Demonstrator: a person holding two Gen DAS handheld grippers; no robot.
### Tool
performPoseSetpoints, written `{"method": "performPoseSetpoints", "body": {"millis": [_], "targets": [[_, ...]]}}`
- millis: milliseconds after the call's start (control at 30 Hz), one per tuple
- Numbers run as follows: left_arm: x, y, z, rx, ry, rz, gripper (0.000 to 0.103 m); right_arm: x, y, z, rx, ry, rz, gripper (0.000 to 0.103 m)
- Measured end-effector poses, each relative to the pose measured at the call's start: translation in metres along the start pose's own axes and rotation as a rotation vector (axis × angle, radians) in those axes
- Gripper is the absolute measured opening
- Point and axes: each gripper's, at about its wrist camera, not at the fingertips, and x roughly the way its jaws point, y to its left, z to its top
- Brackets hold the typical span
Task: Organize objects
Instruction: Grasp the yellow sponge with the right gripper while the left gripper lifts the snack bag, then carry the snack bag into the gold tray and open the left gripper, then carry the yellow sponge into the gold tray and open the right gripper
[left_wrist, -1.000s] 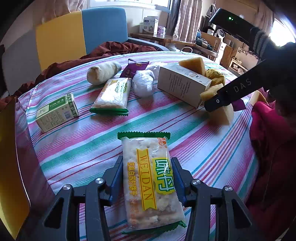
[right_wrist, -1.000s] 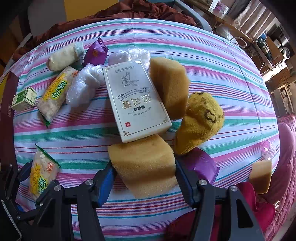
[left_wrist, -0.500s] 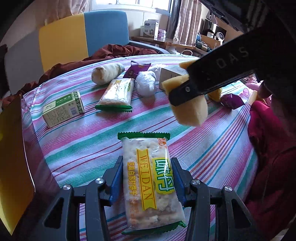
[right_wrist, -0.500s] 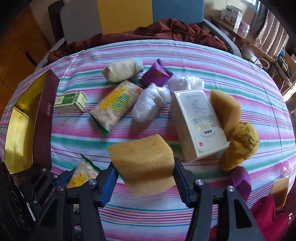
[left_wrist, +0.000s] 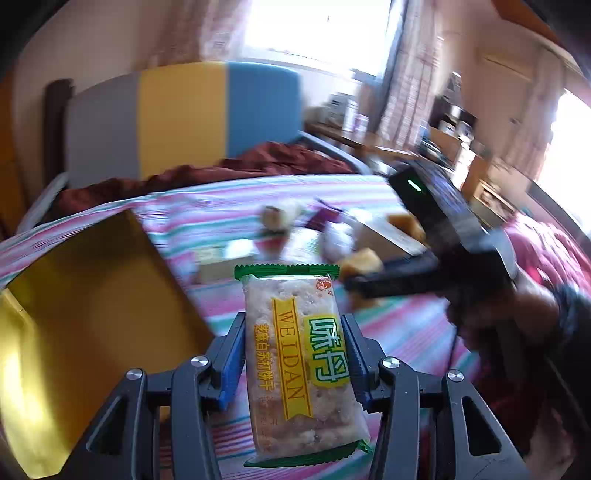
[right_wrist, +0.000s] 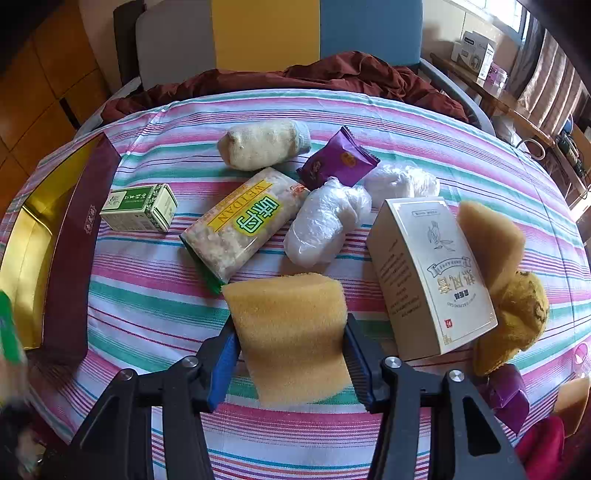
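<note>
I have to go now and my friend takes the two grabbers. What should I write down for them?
Left gripper: shut on the WEIDAN cracker packet, lifted off the cloth beside the open gold-lined box.
Right gripper: jaws have just been closing on the yellow sponge, pads pressing its sides, above the striped tablecloth.
On the cloth: green carton, second cracker packet, rolled towel, purple sachet, two plastic-wrapped bundles, white box, another sponge, yellow cloth.
Done: nothing visible in the box.
Left: probably put both held things away, then the rest.
</note>
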Motion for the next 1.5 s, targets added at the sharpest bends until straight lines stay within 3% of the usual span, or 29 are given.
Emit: {"method": "performPoseSetpoints", "body": {"millis": [133, 300, 567, 700, 867, 1133, 1500], "targets": [[-0.012, 0.061, 0.014, -0.134, -0.016, 0.13, 0.049, 0.0, 0.001, 0.0, -0.005, -0.001, -0.005, 0.053], [0.0, 0.137, 0.013, -0.273, 0.063, 0.289, 0.049, -0.004, 0.0, -0.003, -0.013, -0.003, -0.013, 0.053], [0.018, 0.231, 0.009, -0.492, 0.193, 0.38, 0.049, -0.004, -0.002, -0.003, -0.02, -0.002, -0.02, 0.053], [0.035, 0.263, 0.007, -0.532, 0.245, 0.424, 0.049, -0.003, -0.002, -0.003, -0.021, -0.002, -0.021, 0.053], [0.051, 0.281, 0.008, -0.522, 0.273, 0.493, 0.05, -0.002, -0.001, -0.004, -0.031, -0.001, -0.027, 0.054], [0.046, 0.287, 0.013, -0.478, 0.237, 0.535, 0.055, -0.002, 0.001, -0.004, -0.038, 0.0, -0.038, 0.054], [-0.028, 0.22, -0.007, -0.43, 0.054, 0.517, 0.065, -0.003, 0.005, -0.005, -0.06, 0.0, -0.063, 0.054]]}}
